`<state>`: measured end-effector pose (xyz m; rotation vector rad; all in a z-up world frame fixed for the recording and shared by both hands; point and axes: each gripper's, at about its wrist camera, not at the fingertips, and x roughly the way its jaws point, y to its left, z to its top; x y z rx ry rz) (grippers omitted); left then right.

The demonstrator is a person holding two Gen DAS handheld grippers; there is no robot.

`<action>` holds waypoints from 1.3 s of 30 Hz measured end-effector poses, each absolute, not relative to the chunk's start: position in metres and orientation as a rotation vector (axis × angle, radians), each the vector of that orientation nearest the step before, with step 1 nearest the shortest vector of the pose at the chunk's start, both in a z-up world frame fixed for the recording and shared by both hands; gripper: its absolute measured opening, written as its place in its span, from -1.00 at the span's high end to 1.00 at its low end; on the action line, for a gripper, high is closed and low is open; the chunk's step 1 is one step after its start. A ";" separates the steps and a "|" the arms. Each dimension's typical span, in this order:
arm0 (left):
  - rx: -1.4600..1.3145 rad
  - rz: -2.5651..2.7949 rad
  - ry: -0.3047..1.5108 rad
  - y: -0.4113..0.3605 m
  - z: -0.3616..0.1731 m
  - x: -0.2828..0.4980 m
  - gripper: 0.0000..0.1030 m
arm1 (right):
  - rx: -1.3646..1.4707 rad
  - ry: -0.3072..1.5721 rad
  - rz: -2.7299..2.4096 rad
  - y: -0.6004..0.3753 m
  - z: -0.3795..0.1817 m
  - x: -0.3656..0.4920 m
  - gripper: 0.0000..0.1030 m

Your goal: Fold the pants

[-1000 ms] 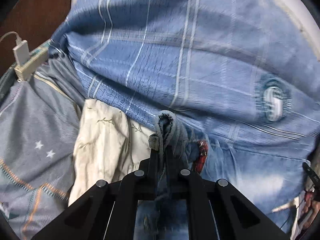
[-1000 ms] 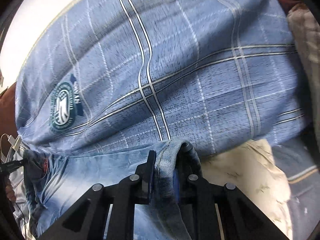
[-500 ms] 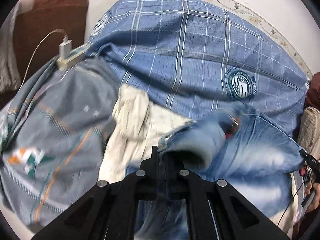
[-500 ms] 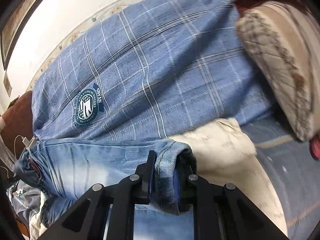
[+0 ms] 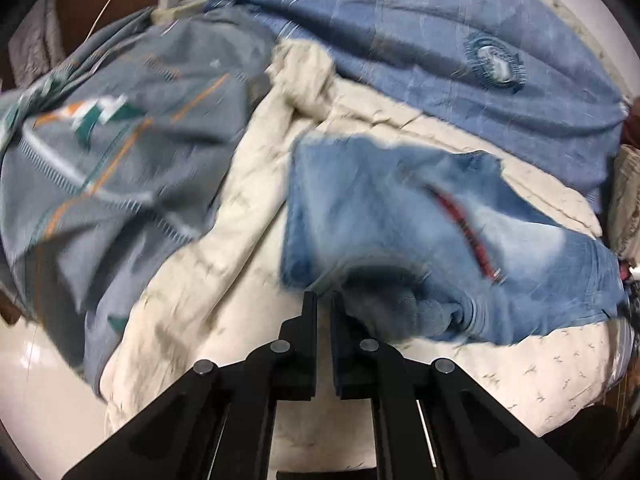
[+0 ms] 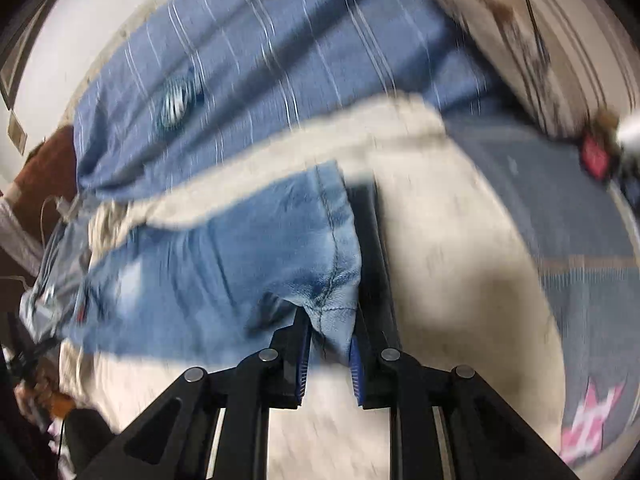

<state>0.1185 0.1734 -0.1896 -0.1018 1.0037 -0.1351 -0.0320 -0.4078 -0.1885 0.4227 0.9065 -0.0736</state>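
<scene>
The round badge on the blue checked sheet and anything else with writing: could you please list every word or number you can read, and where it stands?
None can be read.
Round badge on the blue checked sheet: lettering too blurred.
Jeans: red strip, no legible text.

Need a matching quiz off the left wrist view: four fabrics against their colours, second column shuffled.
Things:
1. jeans
2. checked cover
3. quilt
4. patterned cloth

Colours:
A. cream
B. grey with orange and teal marks
C. faded light blue with a red strip
D. mid blue with a round badge

Pairs: 1-C, 2-D, 3-A, 4-B
</scene>
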 end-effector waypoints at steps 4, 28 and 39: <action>-0.130 -0.116 0.991 0.187 -0.178 0.114 0.90 | 0.383 0.925 -0.067 -0.411 -0.184 -0.057 0.61; -0.209 -0.306 1.127 0.107 -0.182 0.132 -0.42 | 0.689 0.781 -0.041 -0.459 -0.151 -0.021 -0.26; -0.358 -0.322 1.238 0.113 -0.197 0.142 -0.46 | 1.062 0.739 0.189 -0.432 -0.177 -0.054 -0.29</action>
